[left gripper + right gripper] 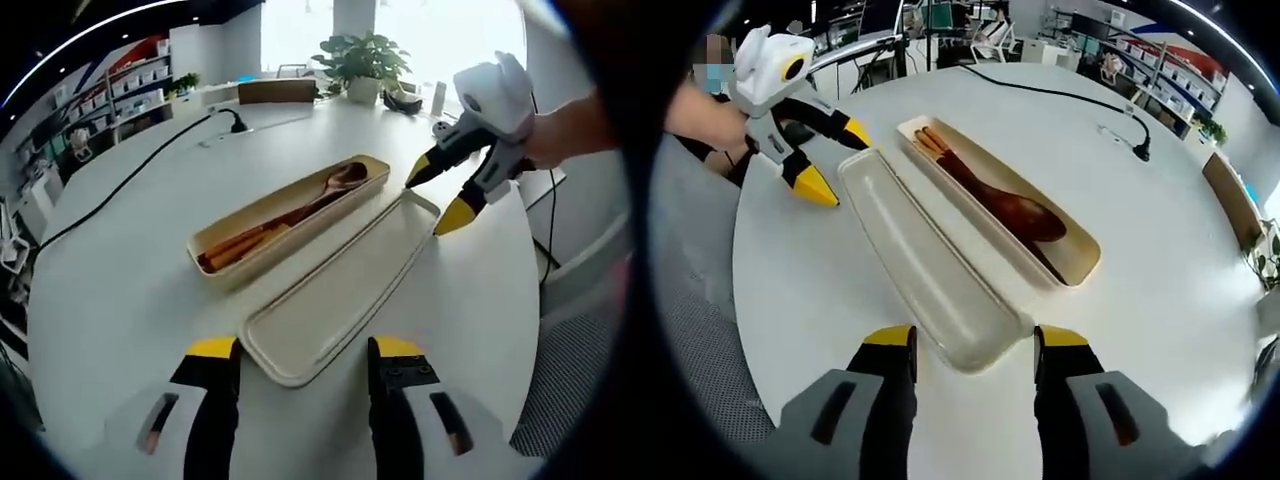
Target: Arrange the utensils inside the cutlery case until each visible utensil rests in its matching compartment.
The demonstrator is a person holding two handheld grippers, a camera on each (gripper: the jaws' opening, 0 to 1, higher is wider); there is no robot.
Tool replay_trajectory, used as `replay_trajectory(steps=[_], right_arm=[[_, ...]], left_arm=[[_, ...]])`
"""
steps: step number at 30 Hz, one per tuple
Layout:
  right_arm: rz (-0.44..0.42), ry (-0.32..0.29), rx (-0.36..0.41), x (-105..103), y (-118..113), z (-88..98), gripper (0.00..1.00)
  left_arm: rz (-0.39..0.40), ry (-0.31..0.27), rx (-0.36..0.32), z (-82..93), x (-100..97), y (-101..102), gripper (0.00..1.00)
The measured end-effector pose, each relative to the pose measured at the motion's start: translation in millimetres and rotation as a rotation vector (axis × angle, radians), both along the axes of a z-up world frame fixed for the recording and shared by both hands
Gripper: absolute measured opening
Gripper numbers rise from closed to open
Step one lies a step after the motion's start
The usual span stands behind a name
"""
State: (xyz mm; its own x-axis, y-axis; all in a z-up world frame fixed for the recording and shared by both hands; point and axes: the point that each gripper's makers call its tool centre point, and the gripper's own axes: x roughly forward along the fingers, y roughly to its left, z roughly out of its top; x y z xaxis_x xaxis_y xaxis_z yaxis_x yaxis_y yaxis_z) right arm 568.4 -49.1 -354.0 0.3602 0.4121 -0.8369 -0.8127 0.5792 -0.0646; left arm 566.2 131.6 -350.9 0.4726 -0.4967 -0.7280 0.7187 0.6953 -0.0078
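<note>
A cream cutlery case point(225, 232) point(1080, 262) lies open on the round white table. Inside it rest a dark wooden spoon point(340, 180) point(1015, 212) and wooden chopsticks point(240, 245) point(932, 143). Its lid point(345, 290) point(915, 255) lies upturned beside it. My left gripper point(302, 352) stands open just before the lid's near end, and from the far side it appears point(836, 160) at the lid's other end. My right gripper point(973, 345) is open too, straddling the lid's near end; it also hangs point(435, 200) above the lid's far corner. Neither holds anything.
A black cable point(130, 185) point(1060, 95) runs across the table to a plug. A potted plant point(362, 62) and a brown box point(277, 91) stand at the table's far side. Shelving lines the wall. A person's hand point(570, 128) holds the right gripper.
</note>
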Motion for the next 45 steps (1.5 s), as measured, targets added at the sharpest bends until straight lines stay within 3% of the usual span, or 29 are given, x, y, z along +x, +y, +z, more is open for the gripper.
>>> replay_trajectory(steps=[9,12,15,18,31,40,45], right_arm=[[0.016,0.009,-0.011,-14.2,6.0,-0.3,0.45],[0.024,0.012,-0.020,-20.7,9.1,0.0,0.45],[0.033,0.015,-0.023,-26.9,12.6,0.2,0.45],[0.011,0.023,0.000,-30.2,17.2,0.4,0.47],[-0.015,0.030,-0.026,-56.7,18.3,-1.8,0.46],[-0.041,0.044,-0.017,-68.2,21.3,-2.3,0.43],[-0.029,0.013,-0.038,-67.5,21.4,3.6,0.45]], left_arm=[[0.006,-0.003,0.027,-1.8,-15.4,8.6,0.48],[0.034,0.018,-0.005,-0.5,-21.8,10.9,0.48],[0.029,0.030,0.009,-0.7,-34.9,14.7,0.49],[0.038,0.037,-0.005,-0.9,-40.6,17.6,0.49],[0.044,0.039,0.006,-0.8,-62.9,21.2,0.45],[0.046,0.057,0.016,-0.1,-65.9,25.0,0.46],[0.051,0.034,0.009,9.0,-60.6,27.3,0.50]])
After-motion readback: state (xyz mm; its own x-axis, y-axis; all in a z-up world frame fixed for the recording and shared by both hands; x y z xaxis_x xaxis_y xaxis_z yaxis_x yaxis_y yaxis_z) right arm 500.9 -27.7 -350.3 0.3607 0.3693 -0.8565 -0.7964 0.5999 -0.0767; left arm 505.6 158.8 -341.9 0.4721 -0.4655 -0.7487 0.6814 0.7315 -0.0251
